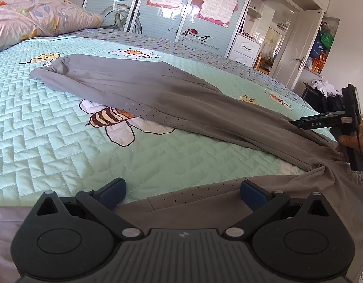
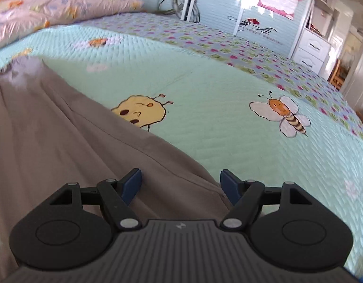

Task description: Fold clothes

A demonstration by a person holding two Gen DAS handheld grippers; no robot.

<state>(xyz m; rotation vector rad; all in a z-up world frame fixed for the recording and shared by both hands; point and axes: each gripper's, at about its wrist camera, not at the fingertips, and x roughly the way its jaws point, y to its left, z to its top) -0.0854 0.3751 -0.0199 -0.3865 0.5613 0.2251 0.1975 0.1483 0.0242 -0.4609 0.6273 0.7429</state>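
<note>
Grey trousers (image 1: 157, 99) lie stretched diagonally across the bed, upper left to lower right in left wrist view, waist end bunched at the near edge. L gripper (image 1: 182, 194): jaws wide, nothing pinched, cloth beneath. R gripper (image 2: 181, 185): jaws apart over the trouser edge, pads not pressing. Surroundings: floral pillow (image 1: 28, 18) upper left; wardrobe w/ posters (image 1: 181, 7) behind; door (image 1: 301, 54) at right. Surface: mint quilted bedspread (image 1: 51, 129), bee print.
</note>
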